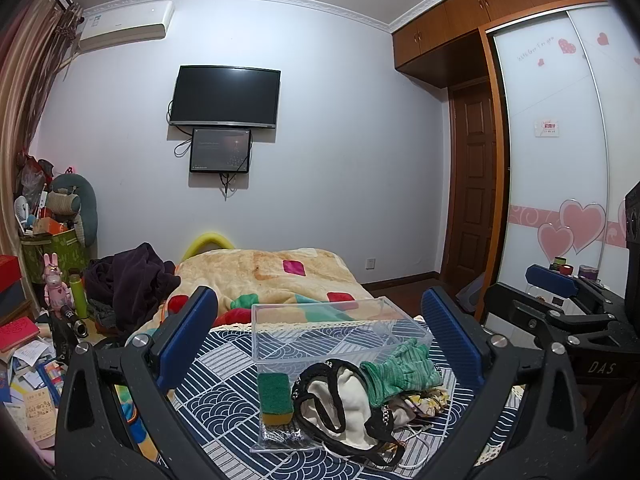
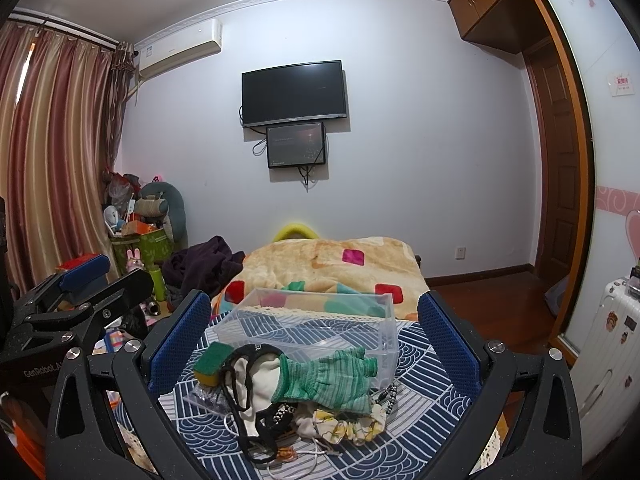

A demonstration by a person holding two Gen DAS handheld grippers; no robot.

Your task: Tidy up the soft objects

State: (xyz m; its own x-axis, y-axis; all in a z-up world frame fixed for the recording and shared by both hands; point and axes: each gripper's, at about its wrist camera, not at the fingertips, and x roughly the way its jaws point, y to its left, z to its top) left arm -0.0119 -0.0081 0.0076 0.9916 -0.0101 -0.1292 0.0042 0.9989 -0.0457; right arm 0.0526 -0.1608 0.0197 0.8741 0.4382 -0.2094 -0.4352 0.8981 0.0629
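Observation:
A clear plastic box (image 1: 332,330) (image 2: 316,320) stands on a blue patterned cloth (image 1: 224,404) (image 2: 424,408). In front of it lies a heap of soft things: a green and yellow sponge (image 1: 275,398) (image 2: 211,364), a green knitted glove (image 1: 400,372) (image 2: 328,378), a white cloth with black trim (image 1: 344,404) (image 2: 252,380) and a floral scrunchie (image 2: 352,426). My left gripper (image 1: 320,344) is open above the heap, holding nothing. My right gripper (image 2: 316,344) is open over the same heap, holding nothing. Each gripper shows at the edge of the other's view.
A bed with a patterned blanket (image 1: 280,276) (image 2: 340,264) lies behind the box. Dark clothes (image 1: 132,280) and clutter pile at the left. A wardrobe (image 1: 560,160) and a white suitcase (image 2: 608,352) stand at the right.

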